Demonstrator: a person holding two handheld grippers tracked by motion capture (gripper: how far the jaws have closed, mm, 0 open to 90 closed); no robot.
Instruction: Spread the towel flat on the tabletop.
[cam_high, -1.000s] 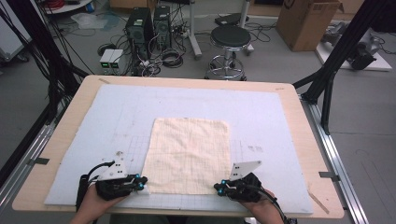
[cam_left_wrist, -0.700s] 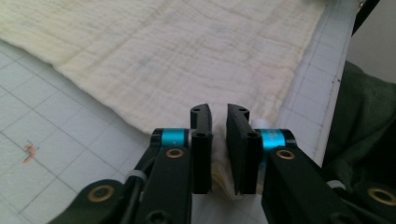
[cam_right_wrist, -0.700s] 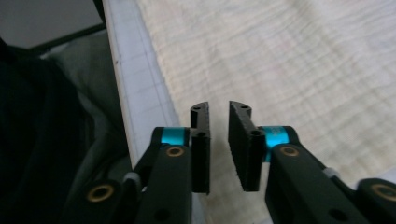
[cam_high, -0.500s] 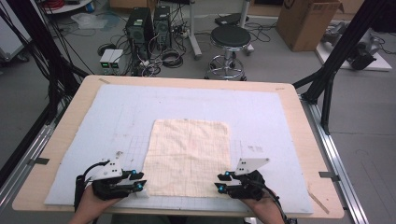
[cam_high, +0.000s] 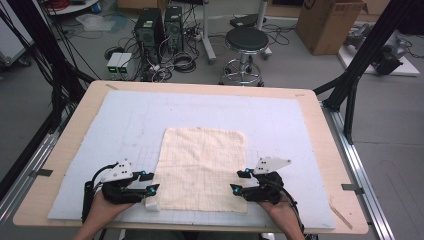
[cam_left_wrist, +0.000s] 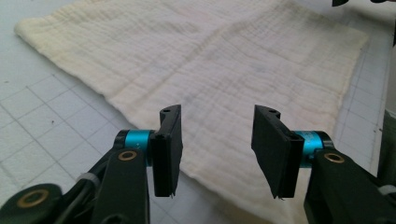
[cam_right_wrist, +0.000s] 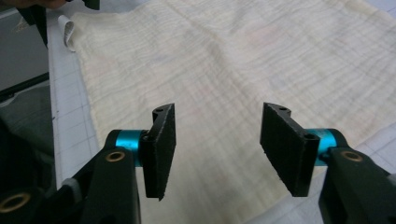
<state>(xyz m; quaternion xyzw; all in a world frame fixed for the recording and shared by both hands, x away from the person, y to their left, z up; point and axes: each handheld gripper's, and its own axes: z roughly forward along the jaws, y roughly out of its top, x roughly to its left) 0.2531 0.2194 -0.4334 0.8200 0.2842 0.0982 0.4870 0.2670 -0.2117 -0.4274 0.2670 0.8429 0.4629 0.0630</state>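
Grey workshop floor lies behind the desk (cam_high: 60, 150) in the high view, with a black round stool (cam_high: 246, 39), computer towers (cam_high: 159, 24) amid cables, and a cardboard box (cam_high: 327, 22) at the far right. On the desk lies a pale blue gridded mat (cam_high: 125, 120), and on that a cream cloth (cam_high: 202, 167) spread flat near the person's edge. Its near left corner is curled up in a small roll. The left claw (cam_high: 150, 182) sits just beside the cloth's near left edge, held in the left hand (cam_high: 107, 205); the right claw (cam_high: 239, 182) sits at the near right edge, held in the right hand (cam_high: 280, 212). Both point inward toward the cloth.

From the left gripper view, the left claw (cam_left_wrist: 217, 140) has its jaws apart, having just been opening, with nothing pinched between them. The cloth (cam_left_wrist: 219, 60) lies flat on the mat beyond and beneath them.

From the right gripper view, the right claw (cam_right_wrist: 217, 144) likewise has its jaws apart after just opening, gripping nothing. The cloth (cam_right_wrist: 243, 56) stretches away under them, and its curled corner shows at the far upper left.
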